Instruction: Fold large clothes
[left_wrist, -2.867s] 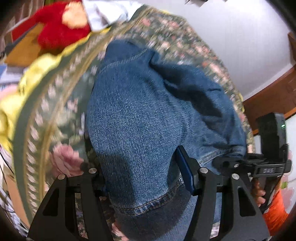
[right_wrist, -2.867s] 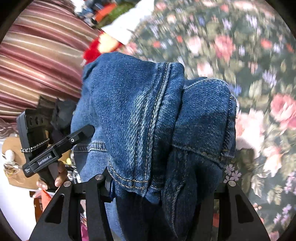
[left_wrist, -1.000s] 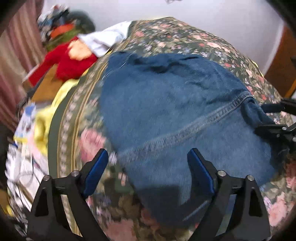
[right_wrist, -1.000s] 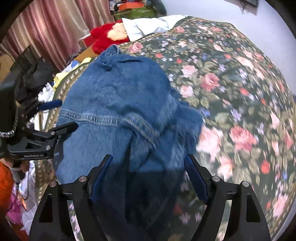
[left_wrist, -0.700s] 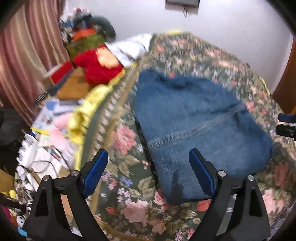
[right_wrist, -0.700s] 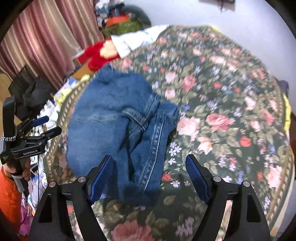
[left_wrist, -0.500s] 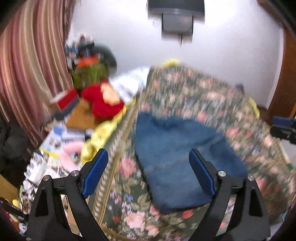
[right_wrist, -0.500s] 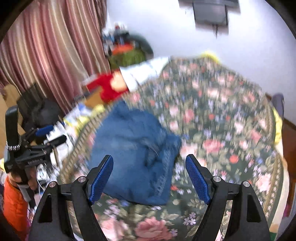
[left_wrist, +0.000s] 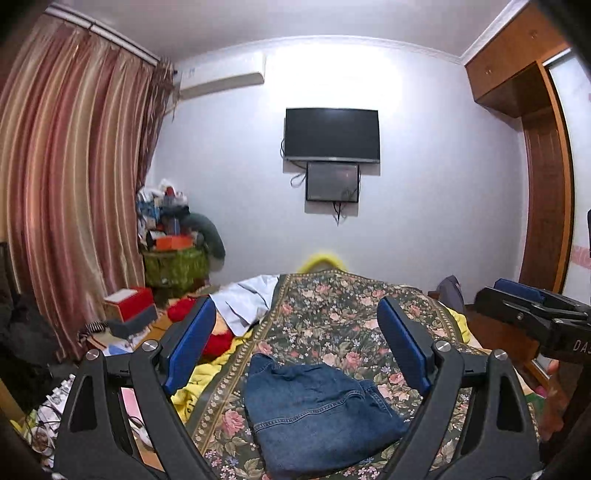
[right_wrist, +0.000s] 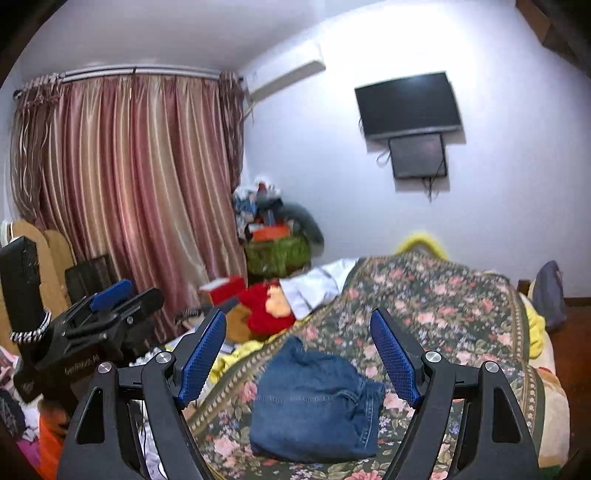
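A pair of blue jeans (left_wrist: 317, 410) (right_wrist: 317, 402) lies folded into a compact stack on the near part of the floral bedspread (left_wrist: 343, 314) (right_wrist: 436, 295). My left gripper (left_wrist: 297, 332) is held well above and back from it, open, with nothing between its blue pads. My right gripper (right_wrist: 299, 347) is likewise raised, open and empty. The right gripper's body shows at the right edge of the left wrist view, and the left one's at the left edge of the right wrist view.
A red plush toy (right_wrist: 267, 306) and a white cloth (right_wrist: 314, 284) lie at the bed's far left edge. Boxes and clutter (left_wrist: 125, 310) crowd the floor by the striped curtains (left_wrist: 66, 206). A TV (left_wrist: 331, 134) hangs on the far wall; a wooden wardrobe (left_wrist: 543, 184) stands at right.
Both grippers let go of the jeans, then rose and tilted up from looking down at the denim to facing the room. The folded jeans stay on the bed.
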